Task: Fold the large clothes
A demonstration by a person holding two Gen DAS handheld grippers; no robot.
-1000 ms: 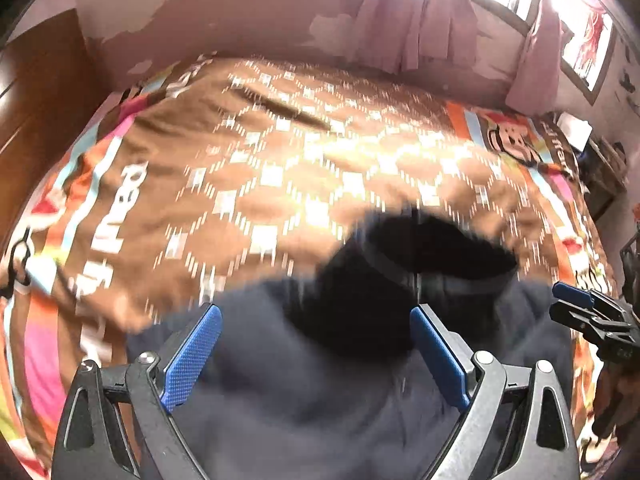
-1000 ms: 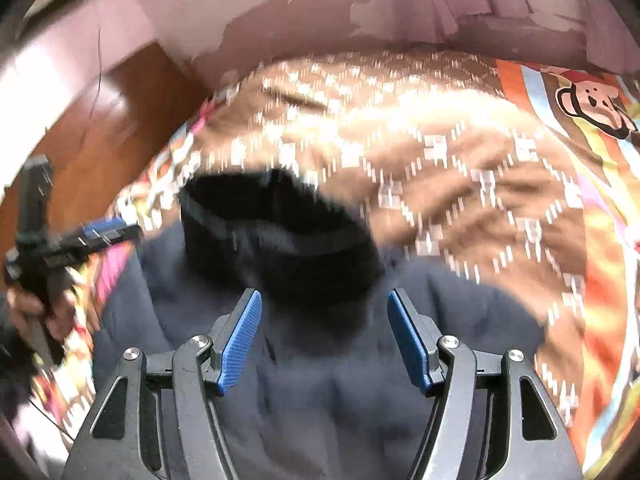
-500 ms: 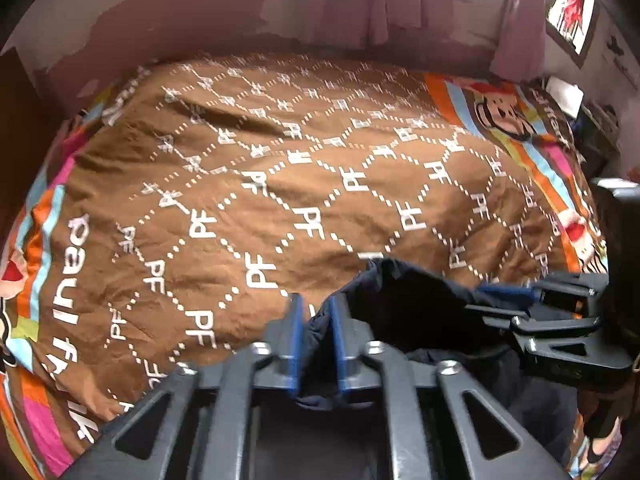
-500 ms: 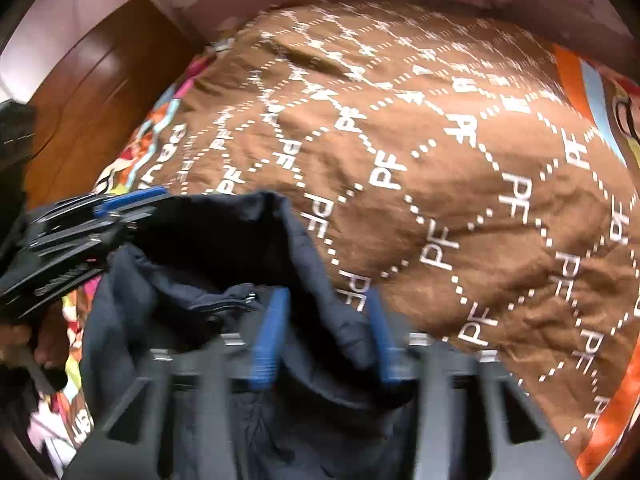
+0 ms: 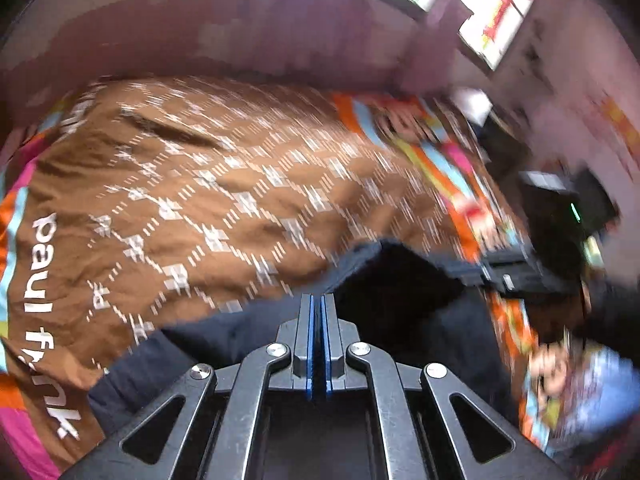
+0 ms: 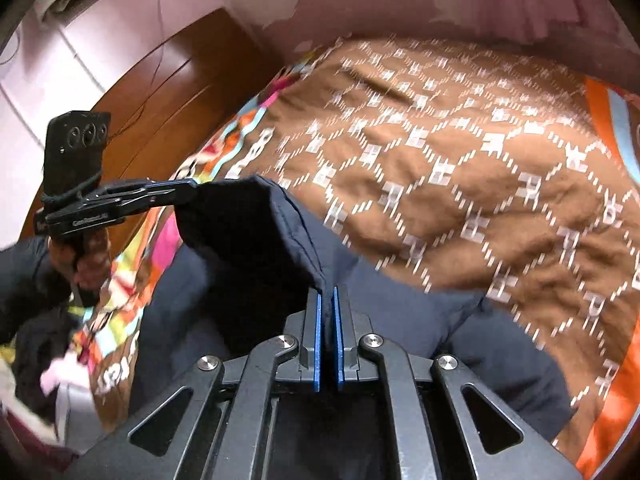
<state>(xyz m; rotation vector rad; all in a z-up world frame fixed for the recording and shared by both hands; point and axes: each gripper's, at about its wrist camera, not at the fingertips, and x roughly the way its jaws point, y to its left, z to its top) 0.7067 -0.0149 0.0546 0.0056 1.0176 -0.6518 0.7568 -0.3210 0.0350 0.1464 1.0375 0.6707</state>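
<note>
A dark navy padded jacket (image 6: 392, 312) hangs between my two grippers above the near edge of the bed; it also shows in the left wrist view (image 5: 400, 300). My left gripper (image 5: 318, 300) is shut on one corner of the jacket's top edge. My right gripper (image 6: 327, 292) is shut on the other corner. The lifted edge stretches between them, and the jacket's body drapes down onto the bed. The left gripper shows in the right wrist view (image 6: 176, 192), and the right gripper shows in the left wrist view (image 5: 496, 268).
The bed carries a brown patterned cover (image 5: 224, 200) with bright orange, pink and blue borders (image 6: 600, 112). A wooden headboard or door (image 6: 160, 80) stands at the left. A pink wall (image 5: 200, 32) and a window (image 5: 472, 4) lie beyond the bed. Clutter (image 5: 560, 208) sits at the right bedside.
Both grippers went from open over the jacket to shut on its top edge. They have since lifted the edge and moved apart, stretching it.
</note>
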